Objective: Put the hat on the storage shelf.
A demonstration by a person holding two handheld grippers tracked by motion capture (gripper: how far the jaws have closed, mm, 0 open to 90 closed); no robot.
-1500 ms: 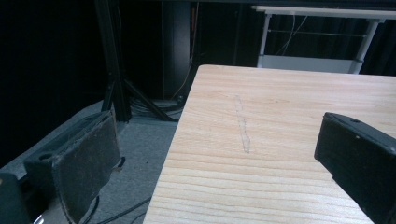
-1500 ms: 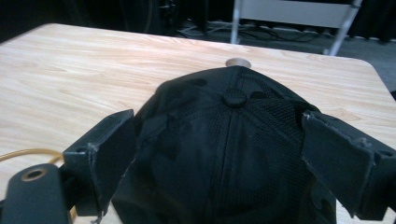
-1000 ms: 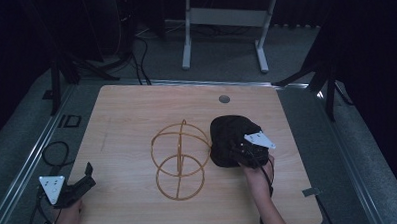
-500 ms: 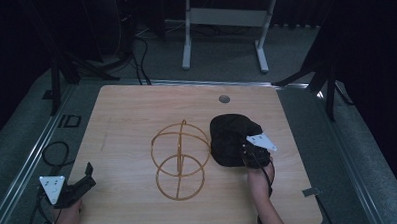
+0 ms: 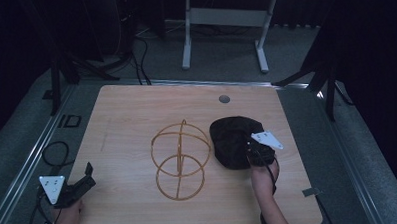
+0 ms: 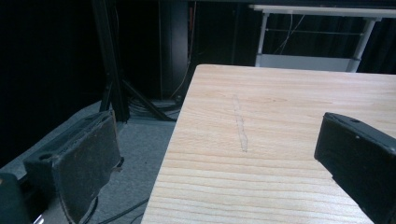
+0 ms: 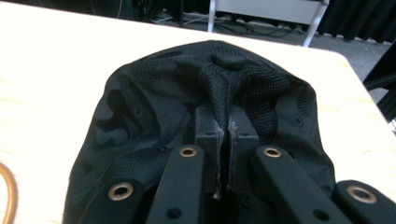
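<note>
My right tongs [image 7: 229, 128] were pinched tight on a fold of the black cap [image 7: 205, 121], which lay on the surface [image 5: 126, 119] right of centre. Just left of it stood a gold wire frame [image 5: 180, 157], apart from the cap. My left tongs [image 5: 81, 183] hung wide apart at the near left corner, gripping nothing

black caps [image 5: 236, 140] [image 7: 205, 116]: one
gold wire stands [image 5: 181, 158]: one
hand-held grippers: two, left [image 5: 84, 180] [image 6: 219, 158] and right [image 5: 253, 152] [image 7: 223, 135]
surfaces [image 5: 136, 119]: one
</note>
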